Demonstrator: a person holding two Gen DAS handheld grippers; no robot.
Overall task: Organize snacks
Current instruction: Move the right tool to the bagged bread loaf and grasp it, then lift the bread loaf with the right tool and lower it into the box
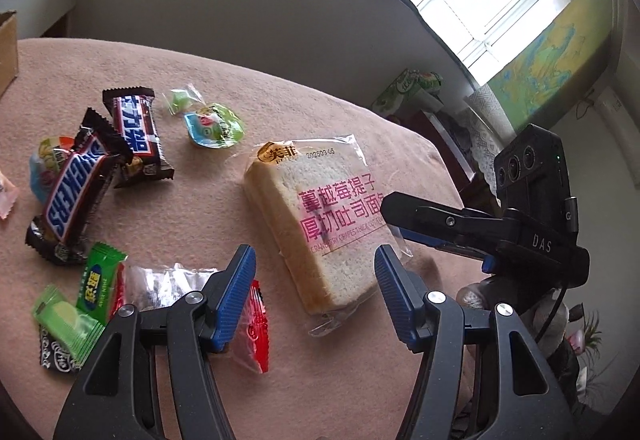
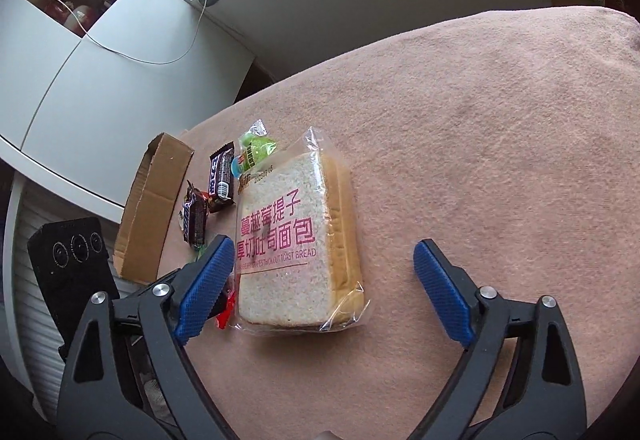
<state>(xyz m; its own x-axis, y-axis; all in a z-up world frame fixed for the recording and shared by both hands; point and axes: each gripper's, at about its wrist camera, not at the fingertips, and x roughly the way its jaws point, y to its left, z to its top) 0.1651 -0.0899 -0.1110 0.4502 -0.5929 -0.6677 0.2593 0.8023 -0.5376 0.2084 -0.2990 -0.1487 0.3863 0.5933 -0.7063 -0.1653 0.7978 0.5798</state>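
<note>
While both tongs, left (image 1: 316, 292) and right (image 2: 324, 288), hover wide and empty, the clear-wrapped white toast slice (image 1: 320, 228) lies mid-tabletop (image 1: 224, 87), brown chocolate bars (image 1: 76, 195) and green candies (image 1: 96, 282) crowding its left.

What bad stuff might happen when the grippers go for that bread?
1. The bagged toast bread is soft, so a hard squeeze may squash it.
2. The right gripper might pinch only the loose clear wrapper, letting it slip.
3. The left gripper hangs over a red candy packet and could knock it.
</note>
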